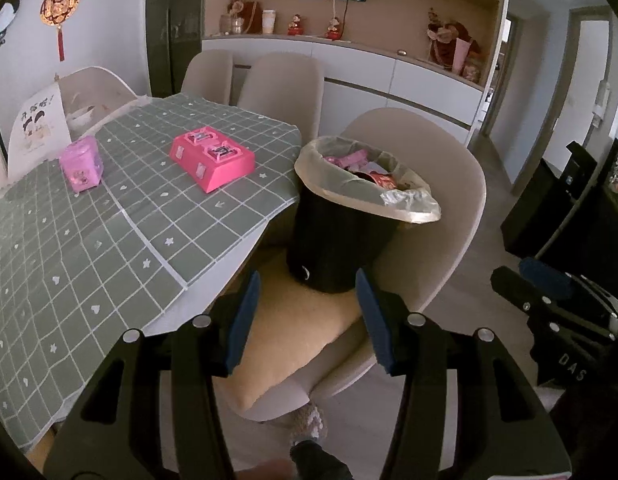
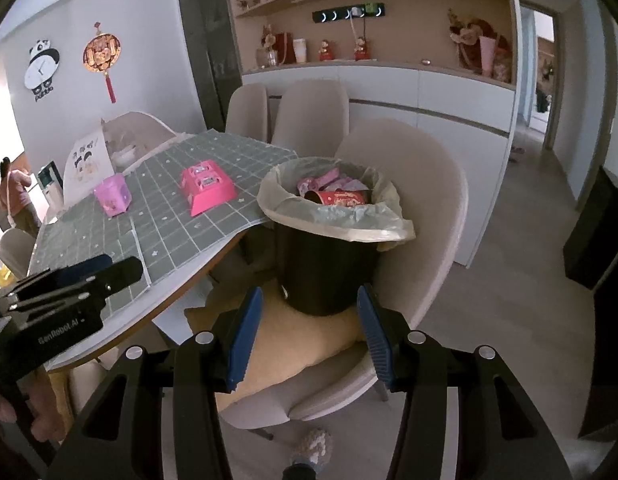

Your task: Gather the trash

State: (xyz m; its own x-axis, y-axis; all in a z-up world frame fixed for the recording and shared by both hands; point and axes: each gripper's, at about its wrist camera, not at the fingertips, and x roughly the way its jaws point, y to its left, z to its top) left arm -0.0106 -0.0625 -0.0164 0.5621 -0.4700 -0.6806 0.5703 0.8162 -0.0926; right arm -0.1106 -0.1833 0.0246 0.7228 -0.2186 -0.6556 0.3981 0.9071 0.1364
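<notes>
A black trash bin (image 1: 333, 236) (image 2: 329, 268) with a clear liner stands on a beige chair's yellow cushion (image 1: 293, 328). It holds pink wrappers and a red can (image 2: 341, 198). On the green checked table (image 1: 109, 232) (image 2: 181, 216) lie a pink tray-like box (image 1: 213, 156) (image 2: 207, 188) and a small light-pink box (image 1: 82, 164) (image 2: 113, 194). My left gripper (image 1: 309, 312) is open and empty, in front of the bin. My right gripper (image 2: 309, 328) is open and empty, also facing the bin. Each gripper shows at the edge of the other's view.
The bin's chair (image 1: 449, 208) (image 2: 429, 208) is at the table's near corner; two more chairs (image 1: 281, 88) stand behind. A white cabinet with shelves (image 1: 389, 68) lines the back wall. A food cover (image 1: 93, 92) sits at the table's far end. A slippered foot (image 2: 313, 446) is below.
</notes>
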